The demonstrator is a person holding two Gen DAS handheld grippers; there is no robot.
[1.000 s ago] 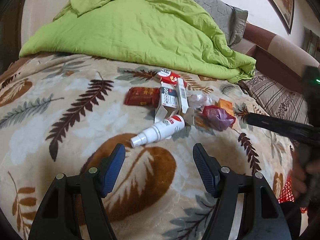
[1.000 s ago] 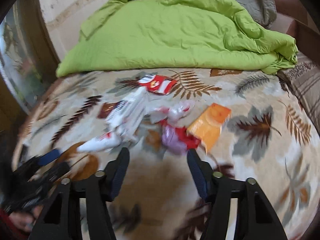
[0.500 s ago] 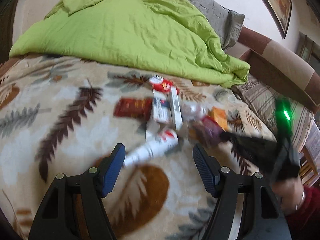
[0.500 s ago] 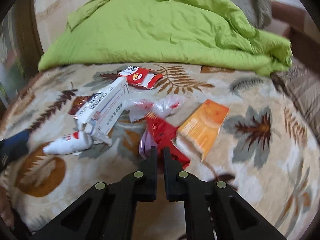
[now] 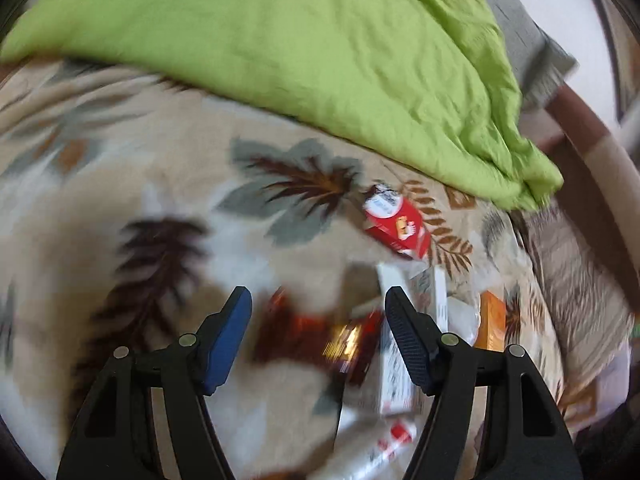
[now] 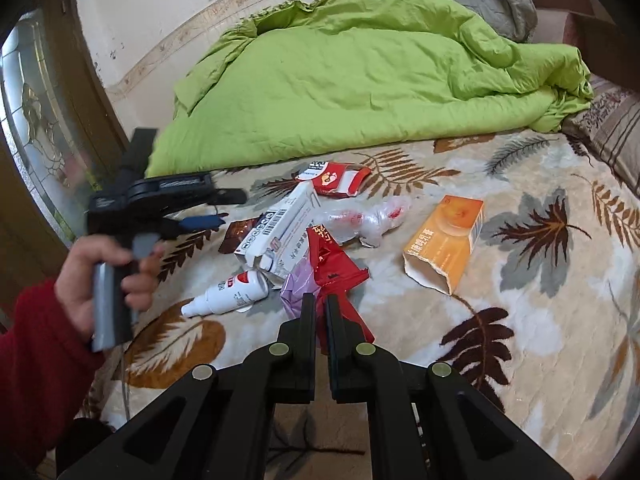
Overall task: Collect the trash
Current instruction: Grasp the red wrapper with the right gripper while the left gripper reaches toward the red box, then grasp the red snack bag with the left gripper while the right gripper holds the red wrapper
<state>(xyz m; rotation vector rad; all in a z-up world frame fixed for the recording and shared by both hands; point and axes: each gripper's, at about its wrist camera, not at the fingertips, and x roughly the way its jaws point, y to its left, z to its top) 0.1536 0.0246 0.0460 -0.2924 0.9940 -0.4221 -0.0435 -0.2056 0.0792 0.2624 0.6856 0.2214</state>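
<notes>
1. A leaf-patterned blanket (image 6: 520,264) fills the lower half of both views.
2. A green quilt (image 6: 360,80) is heaped across the upper middle of the right wrist view.
3. The right gripper (image 6: 320,312), bottom centre, has its jaws pinched nearly together on a red wrapper (image 6: 336,268).
4. The left gripper (image 5: 318,332), bottom centre of its blurred view, stands wide, with a dark red packet (image 5: 312,340) lying between its fingers; a hand (image 6: 100,276) grips its handle at the left edge of the right wrist view.
5. The trash lies mid-frame: a white carton (image 6: 280,228), an orange box (image 6: 444,244) to its right, and a white bottle (image 6: 228,296) at lower left.
</notes>
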